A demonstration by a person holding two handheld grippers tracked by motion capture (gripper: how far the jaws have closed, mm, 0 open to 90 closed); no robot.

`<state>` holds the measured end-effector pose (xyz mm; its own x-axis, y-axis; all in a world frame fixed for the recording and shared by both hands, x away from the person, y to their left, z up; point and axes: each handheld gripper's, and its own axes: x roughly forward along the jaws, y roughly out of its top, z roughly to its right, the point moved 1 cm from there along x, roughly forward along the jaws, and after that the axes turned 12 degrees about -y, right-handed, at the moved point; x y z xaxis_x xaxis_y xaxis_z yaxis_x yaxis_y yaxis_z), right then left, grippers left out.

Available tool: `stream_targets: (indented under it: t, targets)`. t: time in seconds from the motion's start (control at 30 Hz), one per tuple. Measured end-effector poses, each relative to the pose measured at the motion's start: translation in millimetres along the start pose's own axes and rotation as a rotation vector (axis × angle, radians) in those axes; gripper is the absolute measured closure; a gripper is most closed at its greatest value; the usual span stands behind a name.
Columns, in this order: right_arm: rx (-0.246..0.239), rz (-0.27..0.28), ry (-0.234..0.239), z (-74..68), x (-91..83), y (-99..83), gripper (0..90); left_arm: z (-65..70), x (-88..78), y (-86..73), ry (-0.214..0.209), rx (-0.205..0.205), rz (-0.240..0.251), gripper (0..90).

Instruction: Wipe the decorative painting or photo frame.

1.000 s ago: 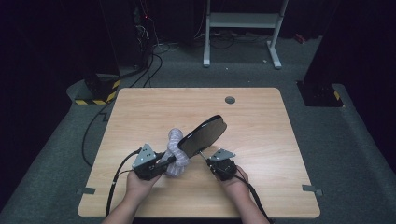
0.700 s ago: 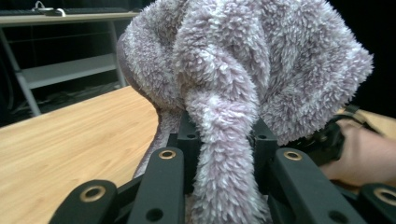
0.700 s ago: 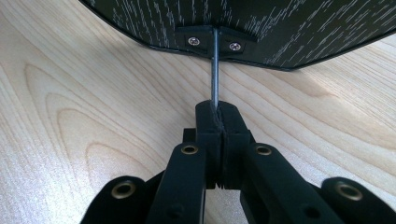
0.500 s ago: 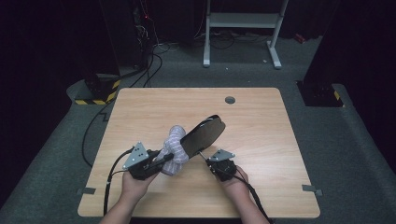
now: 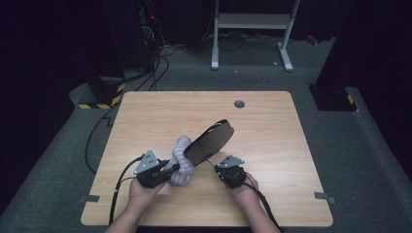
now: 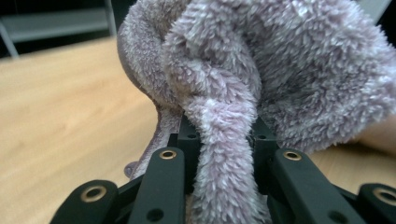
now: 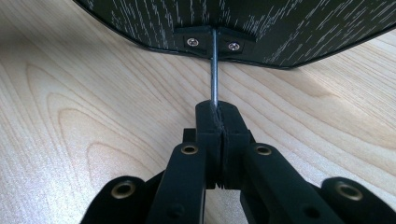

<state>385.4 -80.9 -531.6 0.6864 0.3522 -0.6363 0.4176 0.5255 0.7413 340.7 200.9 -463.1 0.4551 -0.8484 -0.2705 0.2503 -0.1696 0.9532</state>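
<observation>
The right claw [image 5: 214, 164] is pressed together on a thin metal rod [image 7: 214, 70], and that rod carries the largest thing in hand: a dark oval board [image 5: 209, 142] with a wood-grain face, held tilted above the bench [image 5: 272, 131]. The board's long axis runs up and away from the right claw, toward the far right of the bench, so the right hand [image 5: 243, 187] sits at its low near end and the high end is well out of reach of either claw. In the right claw's own view the rod enters a small bracket [image 7: 208, 39] screwed to the board's underside, and the two black pads meet tightly around it.

The left claw [image 5: 171, 169] pinches a fluffy mauve cloth [image 5: 179, 160], a twist of which passes straight between its pads [image 6: 189, 140]. The cloth bunches against the board's lower left edge, touching it, just beside the rod. So the cloth lies between the two claws, and the board's face stretches away from it along that same slanted axis. A wiping stroke would most likely have to travel up that slope, with the left hand [image 5: 141, 194] the nearer one to do it.
</observation>
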Motion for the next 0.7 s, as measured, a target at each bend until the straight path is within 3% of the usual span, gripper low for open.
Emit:
stream_targets:
  t: [0.2, 0.33, 0.53, 0.7]
  targets:
    - [-0.001, 0.000, 0.000, 0.1, 0.0, 0.0, 88.8, 18.2, -11.3, 26.0, -0.016, 0.059, 0.087, 72.8]
    - [-0.005, 0.003, -0.002, -0.1, 0.1, 0.0, 88.8, 21.2, -14.2, 33.3, -0.036, 0.063, 0.118, 72.6]
    - [-0.010, 0.002, -0.002, -0.4, 0.0, 0.0, 88.8, 15.1, -13.8, 29.2, -0.033, 0.057, 0.104, 72.6]
    - [-0.004, 0.003, 0.001, -0.1, 0.1, 0.0, 88.7, 6.8, -6.1, 15.0, -0.030, 0.037, 0.061, 72.7]
